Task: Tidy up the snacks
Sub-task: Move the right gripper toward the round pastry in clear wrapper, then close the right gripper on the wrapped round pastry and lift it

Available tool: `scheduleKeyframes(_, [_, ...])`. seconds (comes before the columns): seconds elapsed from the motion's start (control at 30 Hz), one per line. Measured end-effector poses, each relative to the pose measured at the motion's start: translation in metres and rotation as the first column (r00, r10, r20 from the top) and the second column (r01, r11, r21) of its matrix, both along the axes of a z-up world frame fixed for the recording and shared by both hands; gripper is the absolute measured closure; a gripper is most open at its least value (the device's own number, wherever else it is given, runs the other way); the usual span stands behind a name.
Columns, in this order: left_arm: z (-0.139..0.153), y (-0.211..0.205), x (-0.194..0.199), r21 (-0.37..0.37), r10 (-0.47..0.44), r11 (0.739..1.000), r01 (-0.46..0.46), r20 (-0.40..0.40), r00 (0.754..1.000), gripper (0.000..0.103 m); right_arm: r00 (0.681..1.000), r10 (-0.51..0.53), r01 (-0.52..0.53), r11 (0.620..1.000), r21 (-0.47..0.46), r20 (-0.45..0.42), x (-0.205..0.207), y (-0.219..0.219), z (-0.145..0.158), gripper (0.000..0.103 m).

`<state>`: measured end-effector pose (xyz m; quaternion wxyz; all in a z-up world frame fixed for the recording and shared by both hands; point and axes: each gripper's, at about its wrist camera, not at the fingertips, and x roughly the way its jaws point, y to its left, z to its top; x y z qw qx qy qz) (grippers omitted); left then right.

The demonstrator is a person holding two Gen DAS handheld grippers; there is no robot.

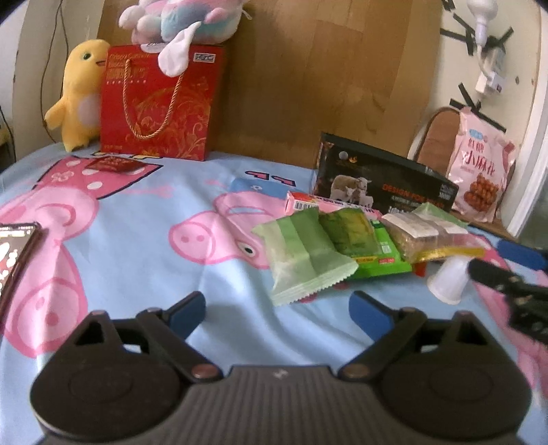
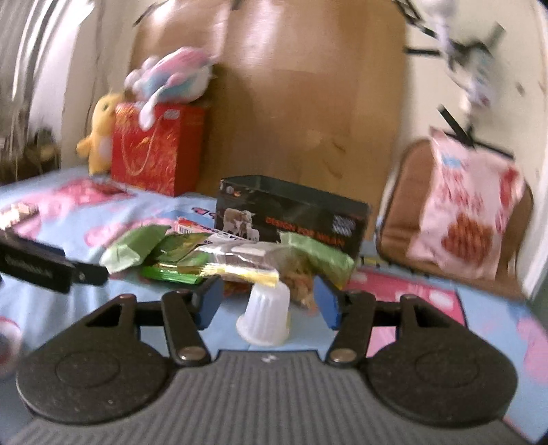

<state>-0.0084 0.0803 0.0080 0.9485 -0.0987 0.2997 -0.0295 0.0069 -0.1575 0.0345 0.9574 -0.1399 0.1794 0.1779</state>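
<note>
A heap of snacks lies on the cartoon-pig bedsheet [image 1: 144, 212]: a pale green packet [image 1: 304, 253], a darker green packet [image 1: 363, 239], a clear packet with a gold edge [image 1: 428, 232] and a slim pink box [image 1: 308, 202]. Behind them stands a black box [image 1: 383, 178]. My left gripper [image 1: 277, 304] is open over bare sheet, just short of the pale green packet. A small white jelly cup [image 2: 263, 315] lies on its side between the blue pads of my right gripper [image 2: 267, 301]. The pads stand apart from it on both sides.
A red gift bag [image 1: 161, 106] stands at the back left with a yellow plush [image 1: 82, 92] beside it and a pastel plush [image 1: 178, 20] on top. A pink snack bag [image 1: 479, 171] leans at the right. A phone [image 1: 17, 246] lies at the left edge, a small red packet [image 1: 114, 164] near the bag.
</note>
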Motion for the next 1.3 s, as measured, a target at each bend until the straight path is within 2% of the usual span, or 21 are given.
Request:
scheduleKeyframes(0.13, [-0.002,0.002,-0.001,-0.017,0.004,1.000,-0.004,-0.002,1.000,0.010,0.998,0.029,-0.020,0.990,-0.141,0.061,0.004,0.014,-0.003,0.048])
scheduleKeyframes(0.23, [-0.003,0.001,-0.001,-0.016,-0.004,1.000,0.004,0.001,1.000,0.010,0.996,0.043,-0.027,0.979,-0.201,0.076,0.009,0.019,-0.005,0.049])
scheduleKeyframes(0.27, [-0.003,0.001,-0.001,-0.016,-0.006,1.000,0.006,0.002,1.000,0.011,0.996,0.046,-0.028,0.976,-0.216,0.077,0.009,0.021,-0.006,0.058])
scheduleKeyframes(0.3, [-0.003,0.001,-0.001,-0.017,-0.006,1.000,0.006,0.002,1.000,0.011,0.996,0.051,-0.034,0.973,-0.228,0.072,0.010,0.022,-0.007,0.074])
scheduleKeyframes(0.4, [-0.004,0.002,-0.001,-0.024,-0.003,1.000,0.003,0.005,1.000,0.011,0.994,0.064,-0.044,0.974,-0.221,0.083,0.007,0.023,-0.005,0.090])
scheduleKeyframes(0.53, [-0.004,0.005,-0.001,-0.040,0.012,0.999,-0.012,0.005,1.000,0.011,0.988,0.081,-0.058,0.984,-0.171,0.131,-0.007,0.028,0.006,0.095])
scheduleKeyframes(0.6, [-0.004,0.008,-0.003,-0.053,0.026,0.998,-0.025,0.013,1.000,0.011,0.986,0.089,-0.073,0.991,-0.114,0.140,-0.012,0.028,0.019,0.097])
scheduleKeyframes(0.7, [-0.004,0.013,-0.005,-0.081,0.053,0.995,-0.051,0.025,0.998,0.011,0.984,0.095,-0.094,0.996,-0.014,0.150,-0.021,0.024,0.042,0.099])
scheduleKeyframes(0.83, [-0.004,0.020,-0.007,-0.116,0.084,0.990,-0.080,0.023,0.996,0.011,0.989,0.130,-0.142,0.969,0.203,0.070,-0.025,0.005,0.074,0.099])
scheduleKeyframes(0.93, [-0.004,0.020,-0.008,-0.117,0.087,0.990,-0.084,0.025,0.996,0.011,0.989,0.150,-0.136,0.937,0.322,-0.017,-0.019,-0.003,0.078,0.099])
scheduleKeyframes(1.03, [-0.004,0.018,-0.008,-0.104,0.080,0.992,-0.077,0.030,0.996,0.011,0.987,0.126,-0.091,0.948,0.305,-0.095,-0.007,0.002,0.060,0.099])
scheduleKeyframes(1.17, [-0.004,0.018,-0.010,-0.108,0.067,0.992,-0.064,0.033,0.997,0.010,0.991,0.020,0.013,0.968,0.249,-0.129,-0.003,0.004,0.035,0.094])
scheduleKeyframes(1.23, [-0.005,0.020,-0.010,-0.118,0.056,0.992,-0.052,0.029,0.998,0.010,0.987,0.014,0.035,0.955,0.293,-0.160,-0.007,-0.003,0.029,0.092])
scheduleKeyframes(1.3, [-0.005,0.019,-0.010,-0.120,0.042,0.992,-0.037,0.033,0.999,0.010,0.985,0.017,0.041,0.944,0.327,-0.173,-0.011,-0.011,0.027,0.081])
